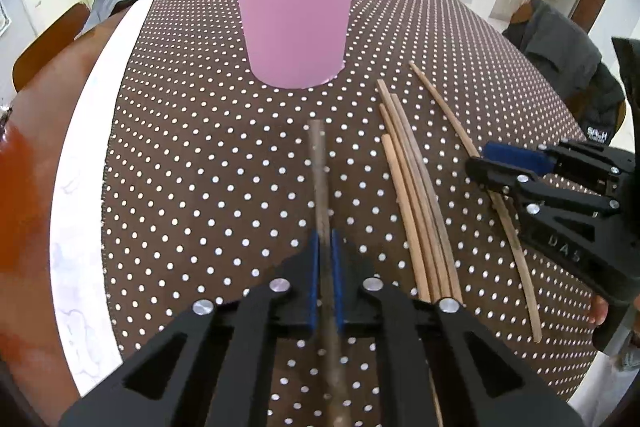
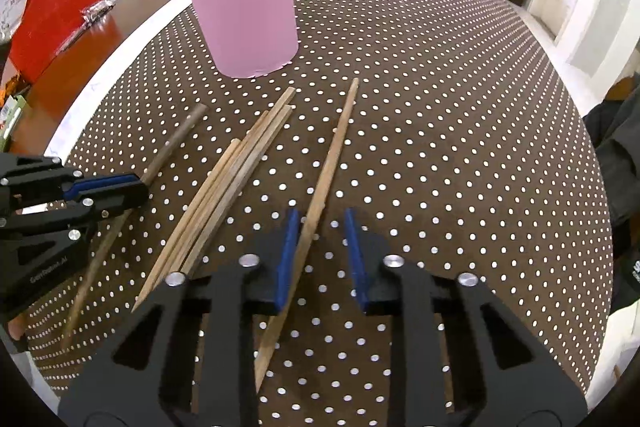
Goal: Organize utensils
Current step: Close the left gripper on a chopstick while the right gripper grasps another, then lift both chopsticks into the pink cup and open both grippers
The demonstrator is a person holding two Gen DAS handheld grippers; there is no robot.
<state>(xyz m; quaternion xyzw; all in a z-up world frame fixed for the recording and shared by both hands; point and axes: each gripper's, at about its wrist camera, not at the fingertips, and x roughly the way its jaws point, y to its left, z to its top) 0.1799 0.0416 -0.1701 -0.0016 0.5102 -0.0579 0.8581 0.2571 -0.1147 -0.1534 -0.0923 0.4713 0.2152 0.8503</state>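
I am putting sticks into the pink cup (image 1: 294, 15). My left gripper (image 1: 325, 259) is clamped on a dark stick (image 1: 318, 167), and its tip points at the cup. My right gripper (image 2: 320, 247) is apart, with one pale stick (image 2: 332, 155) lying between its fingers on the counter (image 2: 440, 107). It touches the left finger but is not squeezed.

I think the next move is to lift the dark stick, tip it up, and drop it in the cup. My right gripper needs to close on the pale stick first. I must not bump the cup, or it could tip.

I count one cup. It has about four sticks in it, but the tops are cut off, so I am not sure. Four sticks (image 2: 236, 179) lie in a bunch between my grippers. With the two at my grippers, that makes six sticks outside the cup.
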